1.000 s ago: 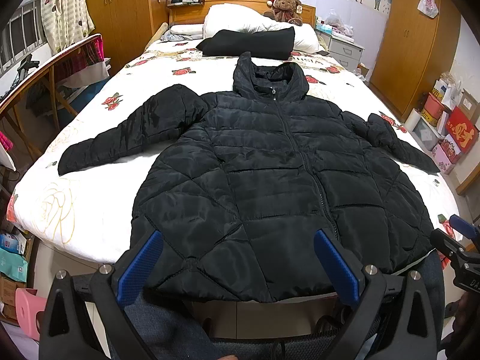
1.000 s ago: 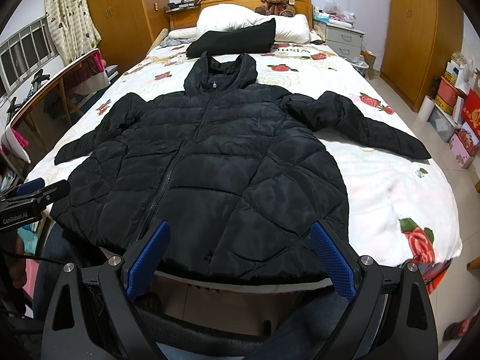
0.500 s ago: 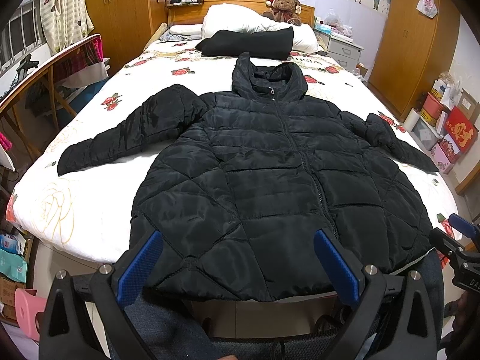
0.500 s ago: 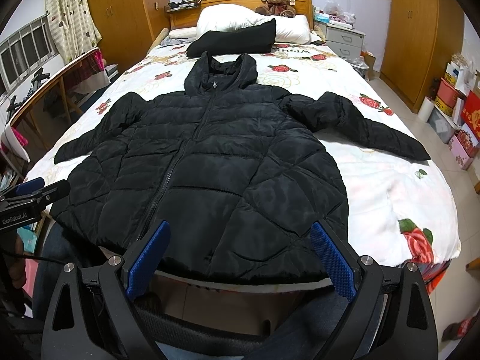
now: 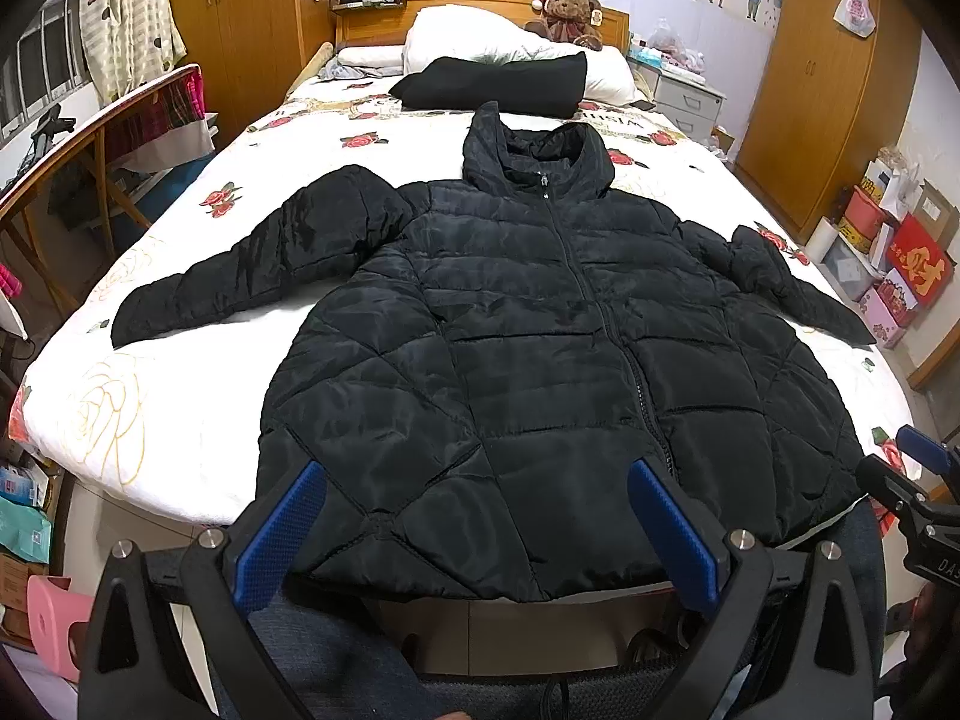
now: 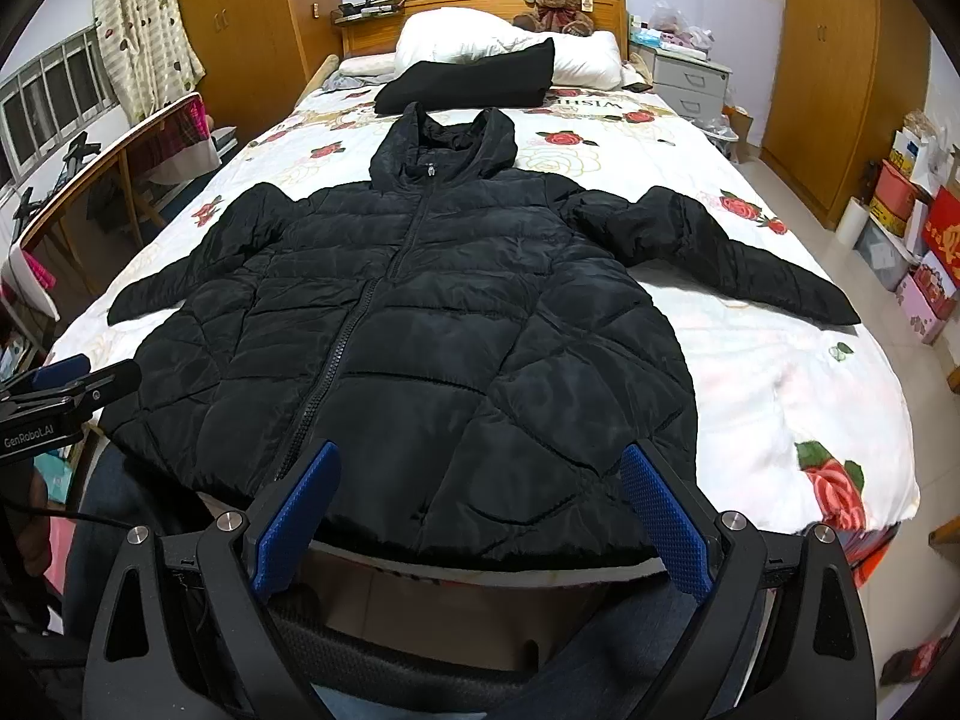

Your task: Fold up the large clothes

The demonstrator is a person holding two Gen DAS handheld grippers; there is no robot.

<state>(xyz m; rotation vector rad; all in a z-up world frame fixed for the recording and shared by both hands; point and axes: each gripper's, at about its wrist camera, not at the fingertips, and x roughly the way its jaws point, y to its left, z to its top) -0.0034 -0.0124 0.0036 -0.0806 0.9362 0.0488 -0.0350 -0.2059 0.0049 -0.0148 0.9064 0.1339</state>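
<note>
Jacket (image 5: 540, 372) lies zipped and spread flat, hem at the bed's (image 5: 120, 420) near edge, sleeves out toward both side edges, hood toward the pillows (image 6: 510, 42). Left gripper (image 5: 474, 531) and right gripper (image 6: 480, 519) hover wide apart, empty. Nothing has shifted since a second ago; folding has not begun.

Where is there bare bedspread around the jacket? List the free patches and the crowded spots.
Free: the near right corner of the bedspread, between the jacket hem and its right sleeve; the near left corner below the left sleeve; a strip right of the hood. Crowded: the headboard end, with folded black garment, pillows and teddy bear.
</note>
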